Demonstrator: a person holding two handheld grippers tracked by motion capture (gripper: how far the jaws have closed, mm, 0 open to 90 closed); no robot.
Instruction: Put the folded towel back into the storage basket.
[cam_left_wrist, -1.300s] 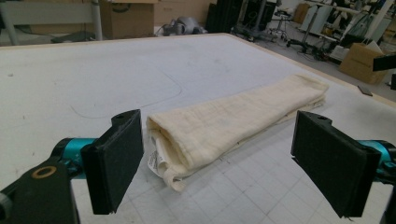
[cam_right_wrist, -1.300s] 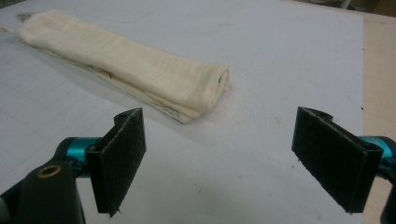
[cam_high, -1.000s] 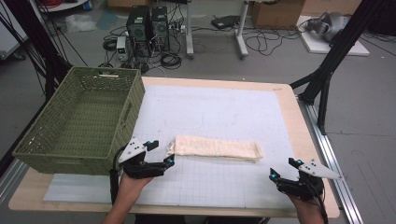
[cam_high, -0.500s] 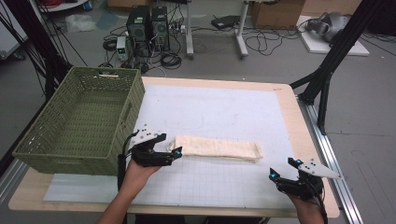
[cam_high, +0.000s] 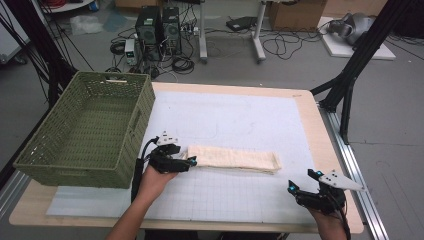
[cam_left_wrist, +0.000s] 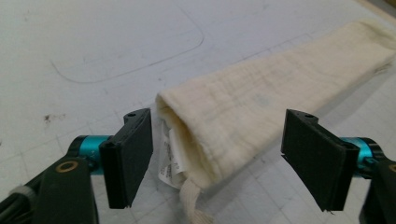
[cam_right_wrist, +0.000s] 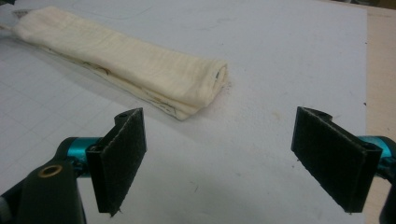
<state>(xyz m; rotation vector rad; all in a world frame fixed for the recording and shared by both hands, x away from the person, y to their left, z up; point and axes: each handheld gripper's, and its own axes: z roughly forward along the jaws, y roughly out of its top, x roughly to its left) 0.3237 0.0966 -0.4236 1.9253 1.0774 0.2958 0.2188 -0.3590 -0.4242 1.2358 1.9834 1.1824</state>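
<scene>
On the white-matted surface (cam_high: 240, 120) in the high view, folded cream cloth (cam_high: 234, 160) lies lengthwise near the front, well apart from right claw (cam_high: 303, 182) at the front right corner; left claw (cam_high: 190, 161) sits right at cloth's left end, hand (cam_high: 152, 181) behind it, forearm coming in from bottom edge; green basket (cam_high: 87, 131) stands at the left edge, just beside that hand; left gripper view: jaws wide apart, straddling the cloth's rolled end (cam_left_wrist: 196, 135), white label and a cloth tape poking out at that end, nothing clamped yet; judgement: step in hand is grabbing this end, so push the claw a bit further over the fold, keep lower pad flat on the mat, pinch all layers plus the label, not just the top one, or it'll unroll on lift; right gripper view: jaws spread apart, empty, pointing at cloth's other end (cam_right_wrist: 205, 88) which lies ahead and left, not touching; right hand low, held level, waiting.
</scene>
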